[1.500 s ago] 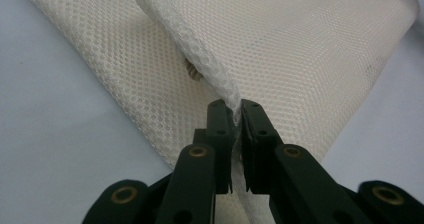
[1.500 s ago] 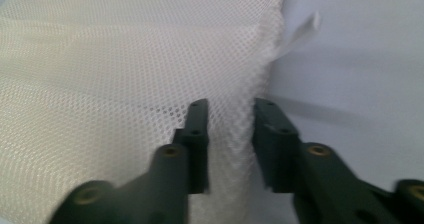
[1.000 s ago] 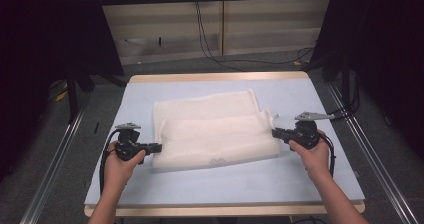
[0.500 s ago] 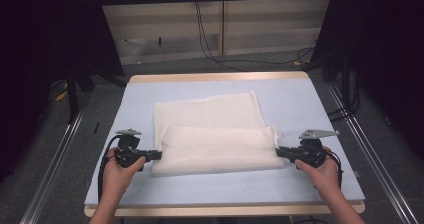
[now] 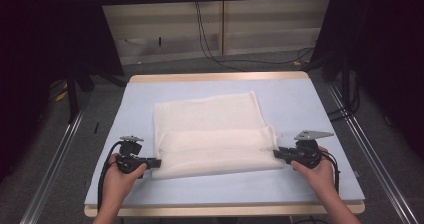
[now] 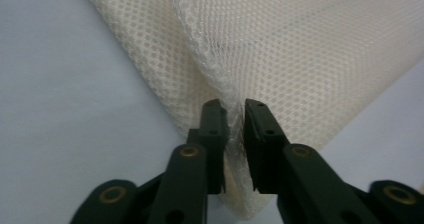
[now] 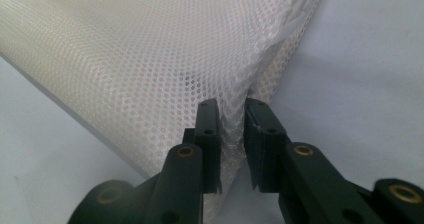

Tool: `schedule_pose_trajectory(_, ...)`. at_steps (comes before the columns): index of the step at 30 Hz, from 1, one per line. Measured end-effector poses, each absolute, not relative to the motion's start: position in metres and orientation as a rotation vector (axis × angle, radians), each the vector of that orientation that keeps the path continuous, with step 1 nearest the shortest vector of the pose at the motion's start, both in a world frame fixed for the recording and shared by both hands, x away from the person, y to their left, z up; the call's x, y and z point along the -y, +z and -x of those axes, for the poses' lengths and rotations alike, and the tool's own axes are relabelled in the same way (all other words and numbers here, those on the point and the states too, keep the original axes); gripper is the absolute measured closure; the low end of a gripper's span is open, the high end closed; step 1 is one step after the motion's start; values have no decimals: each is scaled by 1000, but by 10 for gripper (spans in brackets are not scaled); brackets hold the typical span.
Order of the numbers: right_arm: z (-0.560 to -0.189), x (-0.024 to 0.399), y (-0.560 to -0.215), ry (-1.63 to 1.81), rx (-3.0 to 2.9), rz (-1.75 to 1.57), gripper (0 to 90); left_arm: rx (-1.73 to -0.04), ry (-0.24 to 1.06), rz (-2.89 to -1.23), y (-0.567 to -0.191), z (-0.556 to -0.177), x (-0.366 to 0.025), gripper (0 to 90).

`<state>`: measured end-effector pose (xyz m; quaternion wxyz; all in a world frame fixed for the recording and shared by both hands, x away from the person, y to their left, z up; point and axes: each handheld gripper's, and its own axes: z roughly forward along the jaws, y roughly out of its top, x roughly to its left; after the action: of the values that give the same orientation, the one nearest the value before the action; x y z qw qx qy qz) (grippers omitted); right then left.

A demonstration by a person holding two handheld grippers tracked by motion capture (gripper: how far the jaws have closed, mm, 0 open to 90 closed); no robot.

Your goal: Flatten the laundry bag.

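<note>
Since the earlier high view, both hands are sitting lower in the frame, and the folded edge of the white mesh cloth [image 5: 212, 139] is lying nearer the bottom, flat over its lower half. The left gripper [image 5: 156, 162] at lower left and the right gripper [image 5: 276, 154] at lower right are just easing their jaws apart, the mesh corner [image 6: 232, 119] lying loosely between them, no longer pinched. One fold is looking finished on the blue table [image 5: 310, 104]; letting go and any further folding are remaining.
</note>
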<state>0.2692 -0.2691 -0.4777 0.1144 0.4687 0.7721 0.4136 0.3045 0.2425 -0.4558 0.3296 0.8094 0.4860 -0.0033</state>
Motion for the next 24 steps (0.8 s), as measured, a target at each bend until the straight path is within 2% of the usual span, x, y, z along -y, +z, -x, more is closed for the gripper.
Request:
schedule_pose_trajectory(3,-269,268,-478,1195,-2265,-1370,706,-1276,35,-2143,-456,-304,-241,723)
schedule_pose_trajectory(5,-269,268,-478,1191,-2259,-1363,686,-1285,94,-2149,-456,-304,-241,631)
schedule_pose_trajectory(6,-268,268,-478,1186,-2254,-1371,670,-1289,83,-2152,-456,-304,-242,585)
schedule_pose_trajectory(8,-268,268,-478,1180,-2251,-1372,653,-1306,78,-2149,-458,-303,-242,564)
schedule_pose_trajectory(12,-265,268,-478,1170,-2262,-1365,633,-1349,72,-2130,-461,-302,-244,464)
schedule_pose_trajectory(19,-263,267,-481,1154,-2308,-1368,640,-1357,79,-2099,-463,-299,-242,409)
schedule_pose_trajectory(24,-263,263,-482,1142,-2325,-1365,705,-1345,159,-2143,-463,-294,-235,419)
